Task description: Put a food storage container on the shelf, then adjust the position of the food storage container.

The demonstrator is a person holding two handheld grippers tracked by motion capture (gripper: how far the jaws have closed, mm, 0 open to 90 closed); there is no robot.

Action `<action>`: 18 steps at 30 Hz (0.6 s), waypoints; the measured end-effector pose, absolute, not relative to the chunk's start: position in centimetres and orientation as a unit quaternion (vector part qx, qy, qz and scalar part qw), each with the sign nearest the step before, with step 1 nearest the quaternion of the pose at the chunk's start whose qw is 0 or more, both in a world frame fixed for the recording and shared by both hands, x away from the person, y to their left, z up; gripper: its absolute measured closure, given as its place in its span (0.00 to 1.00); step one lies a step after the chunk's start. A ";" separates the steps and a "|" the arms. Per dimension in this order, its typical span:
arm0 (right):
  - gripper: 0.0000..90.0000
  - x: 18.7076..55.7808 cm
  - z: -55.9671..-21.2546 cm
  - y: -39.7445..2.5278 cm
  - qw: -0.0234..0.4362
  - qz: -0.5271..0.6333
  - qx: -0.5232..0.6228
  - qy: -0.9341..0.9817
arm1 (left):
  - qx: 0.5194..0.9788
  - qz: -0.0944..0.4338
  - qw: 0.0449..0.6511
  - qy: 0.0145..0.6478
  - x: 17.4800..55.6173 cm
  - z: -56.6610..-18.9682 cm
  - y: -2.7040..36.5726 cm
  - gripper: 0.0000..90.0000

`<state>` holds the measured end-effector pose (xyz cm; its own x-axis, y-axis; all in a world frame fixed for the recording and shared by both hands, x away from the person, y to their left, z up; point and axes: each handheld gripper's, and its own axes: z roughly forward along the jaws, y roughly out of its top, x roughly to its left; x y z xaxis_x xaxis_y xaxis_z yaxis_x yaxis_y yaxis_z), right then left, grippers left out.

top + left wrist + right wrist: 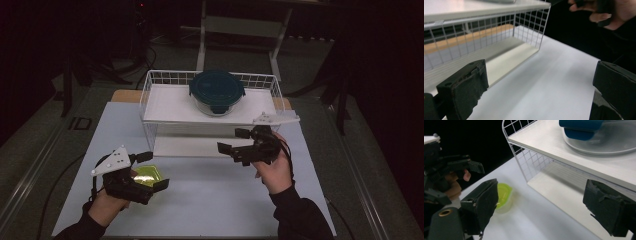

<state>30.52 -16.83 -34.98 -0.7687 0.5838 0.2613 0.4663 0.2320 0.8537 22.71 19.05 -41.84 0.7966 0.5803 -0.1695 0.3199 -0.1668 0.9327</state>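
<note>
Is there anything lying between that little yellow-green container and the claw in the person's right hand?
No: in the high view, only bare pale tabletop separates the yellow-green container from the right claw. The right gripper view agrees.

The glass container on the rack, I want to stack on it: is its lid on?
On: the blue lid covers the glass container.

rack (150,95): white wire | container (148,176): glossy plastic (translucent green) | table (210,200): matt
</note>
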 end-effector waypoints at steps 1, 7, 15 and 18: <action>0.15 29.8 -35.3 -17.4 0.073 0.526 0.326 0.782 | 0.757 0.117 0.569 0.300 22.7 -42.1 19.5 0.00; 0.14 28.2 -36.2 -18.7 0.104 0.532 0.314 0.780 | 0.755 0.135 0.560 0.313 22.6 -43.2 21.2 0.00; 0.15 26.3 -38.1 -21.1 0.110 0.536 0.317 0.775 | 0.756 0.156 0.547 0.323 22.0 -44.5 24.0 0.00; 0.15 25.6 -38.6 -22.0 0.113 0.541 0.317 0.771 | 0.753 0.158 0.547 0.330 21.9 -44.8 25.1 0.00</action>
